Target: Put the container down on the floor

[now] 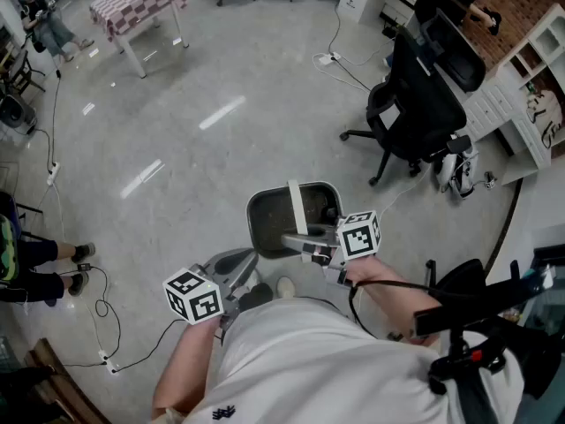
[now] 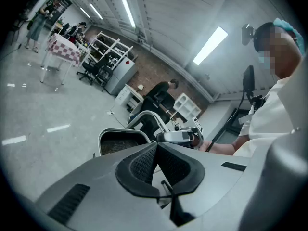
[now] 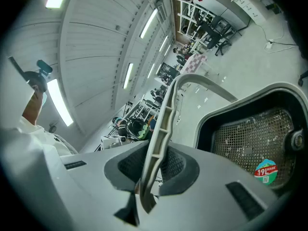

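Observation:
A dark grey container (image 1: pixel 265 206) with a mesh bottom and a pale hoop handle (image 1: pixel 296 203) hangs in front of me over the floor. My right gripper (image 1: pixel 306 246) is shut on that handle (image 3: pixel 166 105); the strip passes between its pads (image 3: pixel 174 165), with the container (image 3: pixel 250 138) beyond. My left gripper (image 1: pixel 252 259) sits lower left of the container, apart from it, shut with nothing between its fingers. From the left gripper (image 2: pixel 156 144) view the container (image 2: pixel 118 141) and right gripper (image 2: pixel 179 136) lie just ahead. Whether the container touches the floor is unclear.
A black office chair (image 1: pixel 415 104) stands to the right, with white desks and shelves (image 1: pixel 530 69) behind it. A checked-cloth table (image 1: pixel 137 3) is at the far left. Cables (image 1: pixel 106 321) and a person's feet (image 1: pixel 75 268) are at the left; polished floor (image 1: pixel 203 140) lies ahead.

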